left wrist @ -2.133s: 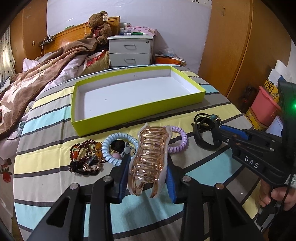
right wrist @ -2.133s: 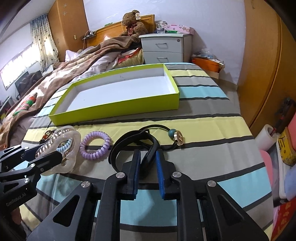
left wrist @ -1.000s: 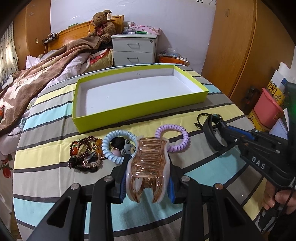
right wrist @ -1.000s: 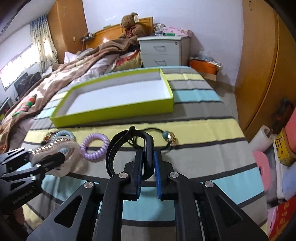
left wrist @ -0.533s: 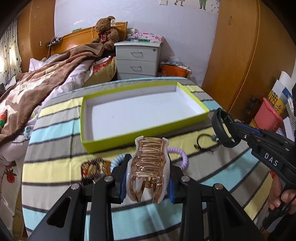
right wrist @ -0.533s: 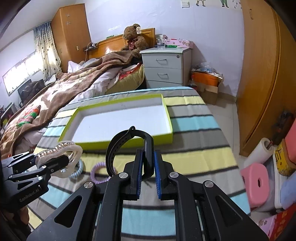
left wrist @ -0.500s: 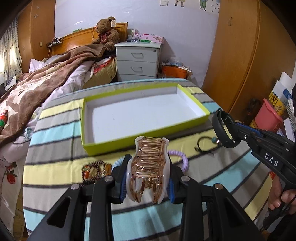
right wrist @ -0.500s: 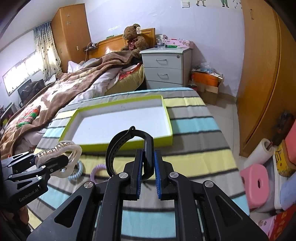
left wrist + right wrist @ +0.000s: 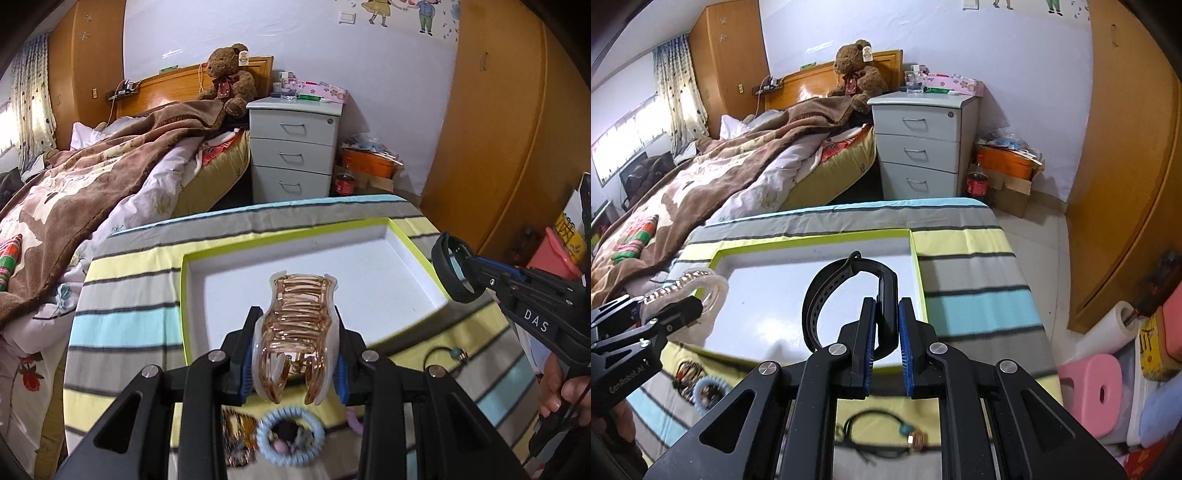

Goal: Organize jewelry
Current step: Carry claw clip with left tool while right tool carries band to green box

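Jewelry bits are sitting low in both frames while we're holding two pieces up over the lime-green tray [image 9: 417,246]. Our left gripper [image 9: 295,363] is pinching the rose-gold hair claw [image 9: 295,332] between its blue pads, dead centre in the left wrist view, with the tray's white floor right behind it. Our right gripper [image 9: 886,341] is clamping the black wristband [image 9: 846,291] by one side of its loop, and in the right wrist view that loop is hanging in front of the tray's right half. On the striped cloth [image 9: 122,325] at the bottom of the left view we're seeing a light blue spiral hair tie [image 9: 290,441] with a beaded bracelet [image 9: 238,439] just beside it on the left, both a bit blurred. A black cord with a teal bead [image 9: 882,432] is lying at the bottom of the right view, under our right gripper. A teddy bear [image 9: 229,79] is sitting on the bed at the upper middle.
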A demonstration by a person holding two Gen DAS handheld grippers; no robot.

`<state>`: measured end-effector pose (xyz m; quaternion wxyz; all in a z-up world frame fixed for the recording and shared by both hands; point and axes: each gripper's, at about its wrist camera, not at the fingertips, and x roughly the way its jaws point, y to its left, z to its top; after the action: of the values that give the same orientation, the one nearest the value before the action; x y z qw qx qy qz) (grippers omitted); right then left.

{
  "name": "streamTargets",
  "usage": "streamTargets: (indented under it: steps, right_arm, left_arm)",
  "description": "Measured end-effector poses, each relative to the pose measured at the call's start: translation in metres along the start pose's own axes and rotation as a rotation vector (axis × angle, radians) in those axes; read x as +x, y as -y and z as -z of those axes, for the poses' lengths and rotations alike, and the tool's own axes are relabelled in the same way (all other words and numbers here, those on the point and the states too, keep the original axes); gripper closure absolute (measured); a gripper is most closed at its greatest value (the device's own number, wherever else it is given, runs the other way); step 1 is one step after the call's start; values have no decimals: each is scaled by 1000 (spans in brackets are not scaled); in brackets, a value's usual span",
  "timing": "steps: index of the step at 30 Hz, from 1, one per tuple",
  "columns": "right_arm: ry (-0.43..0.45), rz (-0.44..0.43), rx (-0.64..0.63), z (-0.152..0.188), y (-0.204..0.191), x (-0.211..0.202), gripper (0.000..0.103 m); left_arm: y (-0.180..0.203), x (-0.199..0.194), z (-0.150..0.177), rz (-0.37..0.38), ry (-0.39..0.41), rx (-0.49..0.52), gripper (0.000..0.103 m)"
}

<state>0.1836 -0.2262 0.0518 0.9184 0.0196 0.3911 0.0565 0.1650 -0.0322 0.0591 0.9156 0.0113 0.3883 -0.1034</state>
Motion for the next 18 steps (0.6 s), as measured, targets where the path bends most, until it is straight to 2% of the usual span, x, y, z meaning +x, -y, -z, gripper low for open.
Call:
streamTargets:
  steps: [6,18]
  right_arm:
    - [-38,11,-18,-13,1,29,90]
    - [-117,19,-58,-26,-5,80,90]
  left_arm:
    - [-12,25,-16,-18,-16,-25,68]
    - [-32,72,-24,-55,-66,-72,68]
